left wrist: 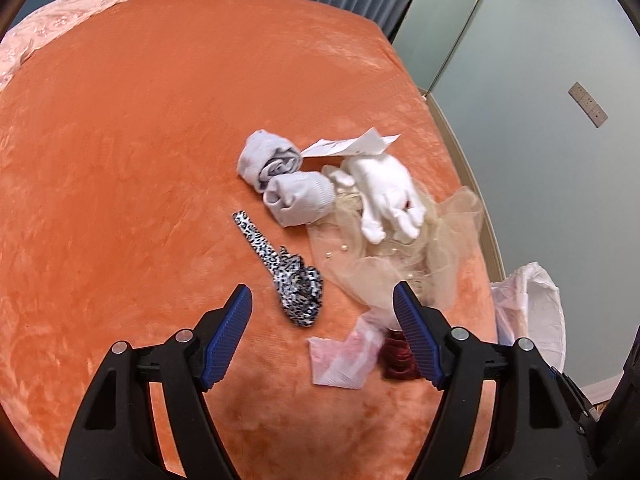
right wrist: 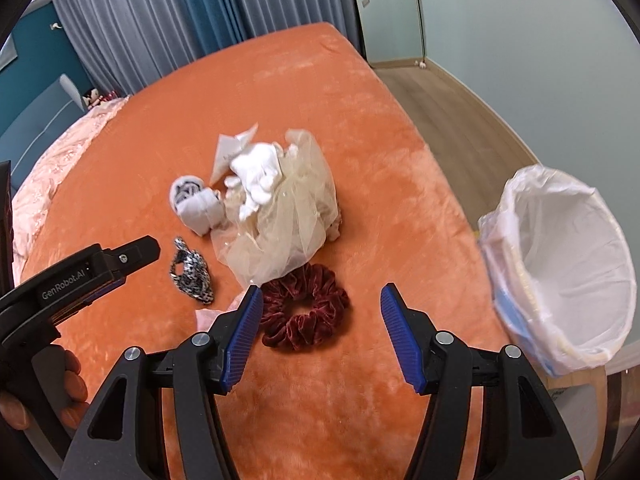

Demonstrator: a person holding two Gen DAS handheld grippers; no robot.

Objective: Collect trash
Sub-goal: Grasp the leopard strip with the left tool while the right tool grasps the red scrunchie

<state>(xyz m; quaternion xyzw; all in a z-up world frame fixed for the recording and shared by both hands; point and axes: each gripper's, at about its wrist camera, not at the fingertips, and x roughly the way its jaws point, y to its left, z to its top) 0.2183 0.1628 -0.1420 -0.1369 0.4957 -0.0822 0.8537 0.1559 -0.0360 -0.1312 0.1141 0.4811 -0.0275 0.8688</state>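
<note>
Now both your grippers, left gripper and right gripper, gape empty; bed edge beside one bin; two socks, one scrunchie.

The bedspread is plush orange cloth with a soft sheen. The scrunchie looks like dark red velvet, the veil-like fabric sheer tulle, the bin liner thin translucent plastic. Gripper pads are ribbed blue, on matt black plastic.

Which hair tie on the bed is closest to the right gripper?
The dark red velvet scrunchie, lying just ahead of the open right gripper; the leopard-print one lies farther left.
</note>
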